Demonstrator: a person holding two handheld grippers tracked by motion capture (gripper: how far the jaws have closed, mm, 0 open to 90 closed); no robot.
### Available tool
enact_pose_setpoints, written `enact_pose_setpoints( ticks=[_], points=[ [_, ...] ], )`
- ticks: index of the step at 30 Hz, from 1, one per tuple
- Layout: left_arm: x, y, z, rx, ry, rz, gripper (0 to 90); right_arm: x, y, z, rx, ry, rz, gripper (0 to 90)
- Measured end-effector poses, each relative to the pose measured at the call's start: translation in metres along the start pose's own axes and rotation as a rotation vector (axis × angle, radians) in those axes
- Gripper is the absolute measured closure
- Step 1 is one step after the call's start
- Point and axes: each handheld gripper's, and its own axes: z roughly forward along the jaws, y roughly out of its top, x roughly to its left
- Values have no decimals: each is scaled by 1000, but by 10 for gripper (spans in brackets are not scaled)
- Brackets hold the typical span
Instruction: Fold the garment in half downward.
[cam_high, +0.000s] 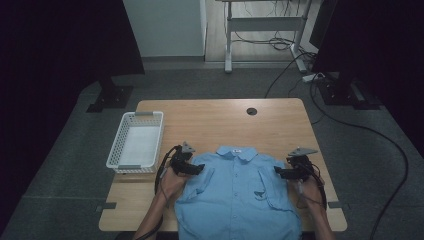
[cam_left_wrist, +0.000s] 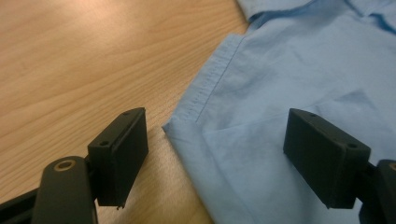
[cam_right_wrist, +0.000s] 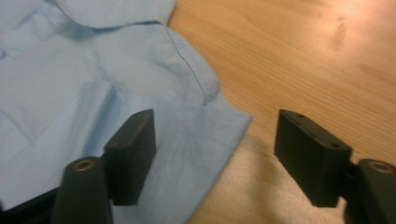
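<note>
High view: a light blue shirt (cam_high: 237, 195) lies flat on the wooden table (cam_high: 210, 120), collar towards the far edge and hem reaching the near edge. The left gripper (cam_high: 201, 168) sits at the shirt's left shoulder, its tips pointing inward over the cloth. The right gripper (cam_high: 276, 171) sits at the opposite shoulder, tips likewise pointing inward. The person's left hand (cam_high: 172, 182) and right hand (cam_high: 307, 187) hold the tools from the near side. A white slotted basket (cam_high: 135, 141) stands on the table outward of the left gripper, well apart from the shirt.

Left gripper view: the jaws stand wide apart, with nothing between them touching either pad. The folded corner of the shirt (cam_left_wrist: 289, 93) lies in the gap just ahead, its stitched edge running forward from between the jaws. The jaw on this view's left is over bare table (cam_left_wrist: 84, 60); the other is over cloth.

Right gripper view: the jaws are equally spread and hold nothing. The shirt (cam_right_wrist: 93, 93) corner reaches into the gap from this view's left, and the jaw on that side is over the cloth. The other jaw is over bare table (cam_right_wrist: 303, 56). Whether either gripper's tips rest on the surface cannot be determined.
</note>
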Motion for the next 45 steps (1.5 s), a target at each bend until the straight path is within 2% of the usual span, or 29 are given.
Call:
enact_pose_setpoints(
  ticks=[1, 2, 3, 4, 6, 8, 10, 11, 12, 13, 16, 20, 23, 25, 26, 27, 28, 29, 30, 31, 32, 34, 35, 36, 37, 38, 41, 43, 45],
  points=[
    [0, -1, 0, -10, -3, -1, 214, -1, 0, 3, 13, 5, -5, 343],
    [0, -2, -2, -19, -10, 2, 274, -2, -1, 7, 21, 5, -12, 382],
    [-1, -2, -3, -21, -8, -2, 362, -2, -2, 6, 7, 10, -15, 468],
    [-2, -2, -5, -19, -3, -11, 386, -2, -2, 6, 3, 11, -17, 526],
    [-3, -2, -7, -13, 5, -28, 511, 0, -3, 5, 3, 21, -17, 629],
    [-3, -1, -8, -12, -14, -34, 671, 6, -3, 4, 2, 31, -23, 745],
    [-4, 0, -6, -12, -44, -18, 811, 9, -1, 4, 15, 33, -36, 819],
    [-4, 3, -4, -20, -16, 18, 860, 12, 3, 4, 31, 15, -63, 863],
    [-3, 5, -3, -36, -2, 27, 865, 12, 6, 4, 42, 9, -69, 869],
    [0, 9, -4, -57, 2, 18, 868, 11, 10, 5, 56, -1, -79, 872],
    [11, 24, -7, -118, 0, -34, 869, 3, 23, 5, 47, -21, -76, 877],
    [19, 55, -12, -130, 63, -4, 873, -6, 47, 2, -4, -70, -61, 879],
    [25, 85, -33, -189, 110, 17, 875, -10, 74, -10, -65, -114, -66, 880],
    [25, 101, -60, -276, 135, 22, 876, -8, 94, -30, -134, -143, -77, 880],
    [25, 101, -60, -276, 135, 22, 875, -5, 103, -43, -178, -155, -83, 880],
    [24, 106, -74, -322, 137, 19, 875, -1, 109, -57, -220, -163, -91, 880],
    [18, 104, -95, -355, 134, 31, 875, 4, 111, -71, -260, -162, -98, 880],
    [12, 97, -101, -354, 135, 52, 875, 10, 109, -82, -293, -151, -104, 880],
    [12, 97, -101, -354, 135, 52, 875, 17, 102, -91, -315, -137, -117, 880],
    [3, 73, -106, -347, 107, 68, 875, 23, 91, -95, -323, -126, -127, 880],
    [-1, 59, -105, -344, 83, 59, 875, 29, 77, -96, -322, -104, -126, 880],
    [-9, 30, -100, -331, 27, 23, 874, 36, 45, -89, -290, -50, -114, 880],
    [-13, 17, -96, -306, 10, 22, 874, 39, 30, -83, -260, -27, -104, 880],
    [-13, 17, -96, -306, 10, 22, 873, 41, 16, -76, -226, -5, -97, 880],
    [-22, -5, -88, -255, -5, 29, 873, 43, 3, -70, -199, 21, -86, 880],
    [-27, -14, -84, -225, -6, 38, 873, 44, -7, -64, -170, 42, -80, 880],
    [-34, -36, -74, -162, -10, 37, 872, 48, -27, -52, -111, 84, -68, 879],
    [-34, -41, -72, -148, -15, 34, 869, 50, -34, -46, -76, 103, -66, 878],
    [-35, -53, -66, -114, -32, 23, 866, 52, -39, -42, -45, 115, -67, 877]
  ],
)
